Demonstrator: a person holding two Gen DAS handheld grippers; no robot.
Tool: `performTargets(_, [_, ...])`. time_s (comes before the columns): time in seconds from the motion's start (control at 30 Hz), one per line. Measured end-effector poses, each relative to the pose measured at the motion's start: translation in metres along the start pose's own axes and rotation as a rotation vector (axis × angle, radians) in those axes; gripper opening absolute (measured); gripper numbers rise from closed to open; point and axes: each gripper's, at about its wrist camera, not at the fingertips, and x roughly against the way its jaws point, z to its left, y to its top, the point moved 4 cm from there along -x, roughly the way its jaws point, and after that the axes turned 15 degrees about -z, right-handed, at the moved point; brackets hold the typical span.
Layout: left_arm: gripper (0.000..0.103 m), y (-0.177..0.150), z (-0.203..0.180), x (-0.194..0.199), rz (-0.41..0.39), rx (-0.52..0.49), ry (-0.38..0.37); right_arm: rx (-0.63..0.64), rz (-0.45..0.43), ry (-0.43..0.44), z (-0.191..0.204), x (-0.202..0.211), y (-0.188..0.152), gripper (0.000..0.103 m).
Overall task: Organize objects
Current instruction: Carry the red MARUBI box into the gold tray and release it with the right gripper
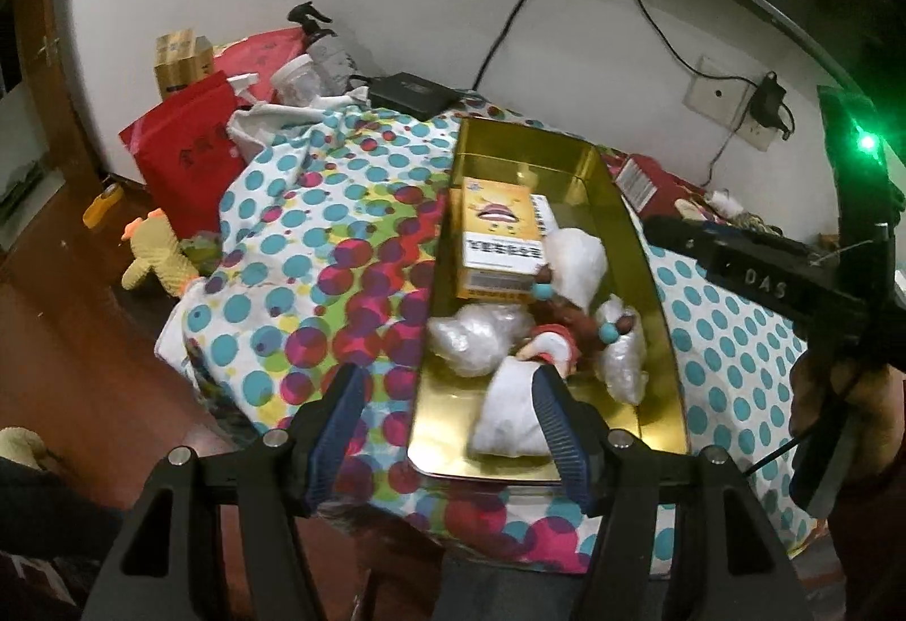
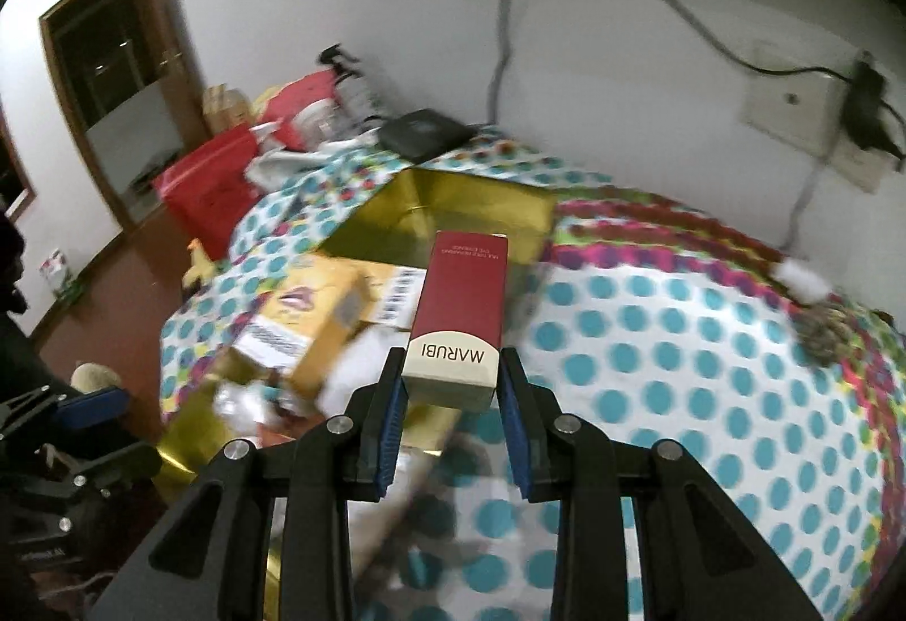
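A gold tin tray lies on a polka-dot cloth. It holds a yellow box, several white plastic bundles and a string of brown and teal beads. My left gripper is open at the tray's near left corner, one finger over the cloth and one over a white bundle. In the right wrist view, my right gripper is shut on a red MARUBI box, held over the tray's near right side, beside the yellow box.
Red bags, a spray bottle, a jar and a black device crowd the back by the wall. A yellow plush toy lies on the brown floor at left. Cables hang to a wall socket. A hand holds a black tool frame at right.
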Motion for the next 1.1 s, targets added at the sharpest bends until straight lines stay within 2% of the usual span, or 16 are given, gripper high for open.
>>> performTargets(0.33, [0.063,-0.008,0.023,-0.004,0.022,0.058,0.005,0.044,0.065,0.067,0.042,-0.018,-0.009,0.029])
performTargets(0.53, [0.063,-0.010,0.027,-0.007,0.029,0.076,0.009,0.032,0.090,0.081,0.045,-0.025,-0.014,0.031])
performTargets(0.6, [0.063,-0.010,0.027,-0.007,0.028,0.073,0.008,0.028,0.099,0.079,0.043,-0.026,-0.017,0.036])
performTargets(0.8, [0.063,-0.007,0.017,-0.011,0.035,0.054,0.005,0.006,0.040,0.084,0.031,-0.006,-0.013,0.044])
performTargets(0.87, [0.063,-0.006,0.011,-0.011,0.030,0.039,-0.001,0.007,0.018,0.057,0.019,0.003,-0.012,0.057])
performTargets(0.97, [0.063,-0.003,-0.001,-0.012,0.023,0.014,-0.008,0.002,-0.023,-0.006,-0.011,0.018,-0.013,0.059])
performTargets(1.1, [0.063,0.001,-0.018,-0.017,0.025,-0.016,-0.022,-0.048,-0.060,-0.166,-0.079,0.035,-0.020,0.060])
